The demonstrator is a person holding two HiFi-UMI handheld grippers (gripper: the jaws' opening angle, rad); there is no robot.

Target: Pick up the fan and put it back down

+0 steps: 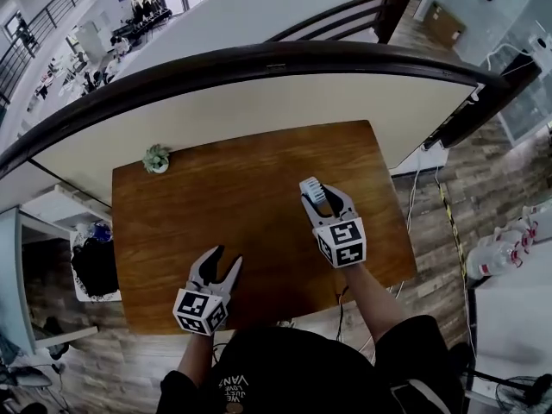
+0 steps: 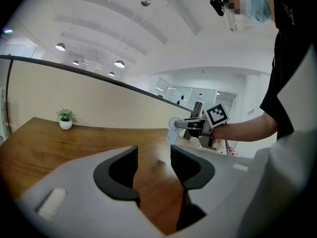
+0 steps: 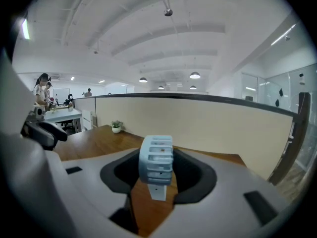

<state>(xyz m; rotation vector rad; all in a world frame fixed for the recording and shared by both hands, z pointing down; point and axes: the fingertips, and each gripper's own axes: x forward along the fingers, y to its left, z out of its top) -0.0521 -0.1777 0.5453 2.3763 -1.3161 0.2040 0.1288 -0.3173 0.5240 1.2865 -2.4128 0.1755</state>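
A small pale blue fan with a round slatted head and a white foot sits between the pads of my right gripper, which is shut on it. In the right gripper view the fan stands upright between the two dark pads, its foot hanging a little above the wooden table. The left gripper view catches the fan at the tip of the right gripper over the table's right side. Near the table's front edge my left gripper is open, with only bare wood between its fingers.
A small potted plant in a white pot stands at the table's far left corner. A cream partition wall with a dark rail runs behind the table. A black bag lies on a low stand left of the table.
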